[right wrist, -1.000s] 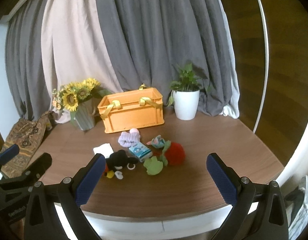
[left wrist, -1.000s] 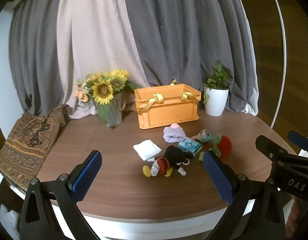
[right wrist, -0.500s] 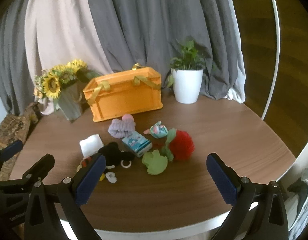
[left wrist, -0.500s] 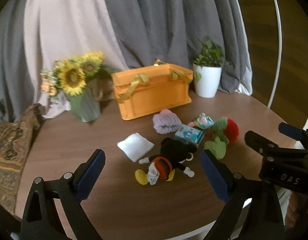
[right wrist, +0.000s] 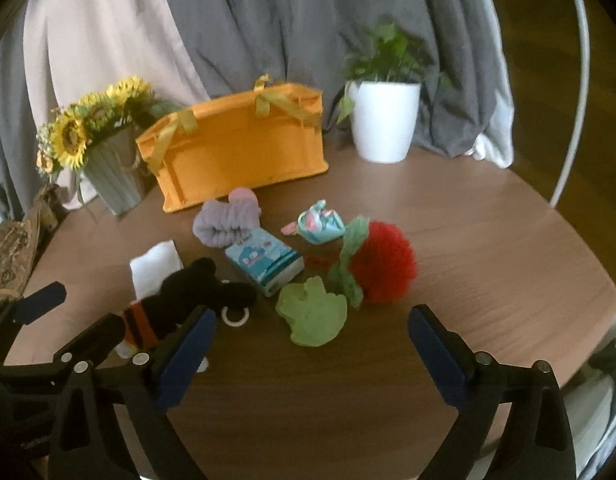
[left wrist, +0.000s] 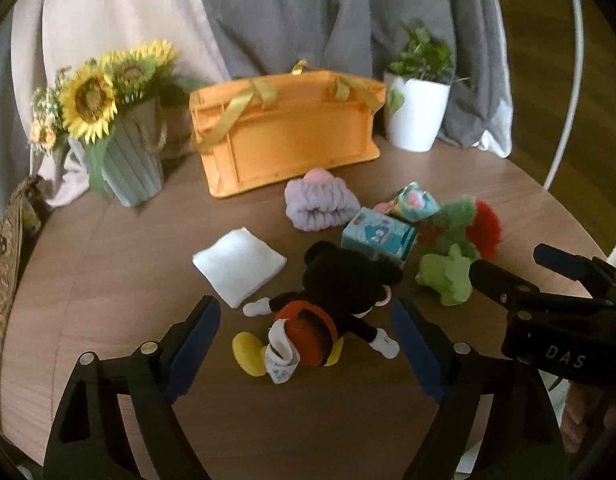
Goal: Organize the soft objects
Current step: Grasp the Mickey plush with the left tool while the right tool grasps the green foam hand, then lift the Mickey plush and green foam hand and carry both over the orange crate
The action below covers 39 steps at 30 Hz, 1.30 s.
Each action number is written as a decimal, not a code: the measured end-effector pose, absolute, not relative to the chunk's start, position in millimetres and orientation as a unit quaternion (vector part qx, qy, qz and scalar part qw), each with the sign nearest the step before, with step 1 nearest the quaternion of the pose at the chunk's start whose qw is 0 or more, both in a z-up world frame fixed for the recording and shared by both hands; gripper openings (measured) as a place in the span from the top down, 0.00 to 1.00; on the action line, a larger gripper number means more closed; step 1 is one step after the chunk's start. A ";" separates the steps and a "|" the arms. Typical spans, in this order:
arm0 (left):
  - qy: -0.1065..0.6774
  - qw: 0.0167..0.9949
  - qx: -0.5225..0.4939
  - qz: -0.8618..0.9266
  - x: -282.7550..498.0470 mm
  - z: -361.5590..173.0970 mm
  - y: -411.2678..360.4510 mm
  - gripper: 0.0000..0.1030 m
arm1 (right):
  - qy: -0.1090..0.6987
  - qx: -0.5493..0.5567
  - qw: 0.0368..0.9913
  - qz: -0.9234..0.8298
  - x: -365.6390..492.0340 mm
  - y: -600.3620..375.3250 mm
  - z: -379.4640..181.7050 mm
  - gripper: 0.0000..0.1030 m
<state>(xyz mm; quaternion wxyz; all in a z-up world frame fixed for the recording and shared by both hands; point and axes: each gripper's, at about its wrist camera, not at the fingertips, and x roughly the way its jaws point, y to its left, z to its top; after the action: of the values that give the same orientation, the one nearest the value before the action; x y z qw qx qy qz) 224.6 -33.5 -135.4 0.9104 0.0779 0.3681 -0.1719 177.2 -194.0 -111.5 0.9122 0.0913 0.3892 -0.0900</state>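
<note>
Now both grippers sit closer to the mouse plush (left wrist: 331,300), fingers narrowing.

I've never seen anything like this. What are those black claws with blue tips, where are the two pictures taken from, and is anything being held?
They are hand-held grippers, one in each of a person's hands; each carries a camera looking along its fingers. One picture is from the left gripper, the other from the right gripper. On the round table lie a mouse plush, a white cloth, a purple band, a blue tissue pack, a green-and-red plush and an orange basket. Both sets of jaws are closing, but grip nothing yet.
</note>
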 end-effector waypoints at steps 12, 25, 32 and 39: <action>0.432 0.885 0.063 -0.162 251.0 -173.3 -47.2 0.22 | 0.441 0.105 0.890 -0.048 211.7 -205.0 -155.7 0.16; 0.458 0.874 0.027 -0.160 255.5 -188.8 -46.9 0.48 | 0.461 0.111 0.880 -0.011 230.1 -205.1 -175.1 0.34; 0.455 0.880 0.024 -0.133 246.3 -185.5 -53.7 0.53 | 0.463 0.110 0.880 0.012 227.2 -210.6 -175.8 0.49; 0.447 0.889 0.002 -0.101 235.1 -175.2 -58.1 0.55 | 0.461 0.103 0.880 0.056 225.9 -214.1 -166.4 0.49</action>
<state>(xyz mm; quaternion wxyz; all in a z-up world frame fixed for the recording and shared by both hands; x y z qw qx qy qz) 235.1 -58.1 -175.2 0.8889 0.0017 0.4469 -0.1008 225.9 -214.1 -166.4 0.8796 0.1033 0.4610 0.0560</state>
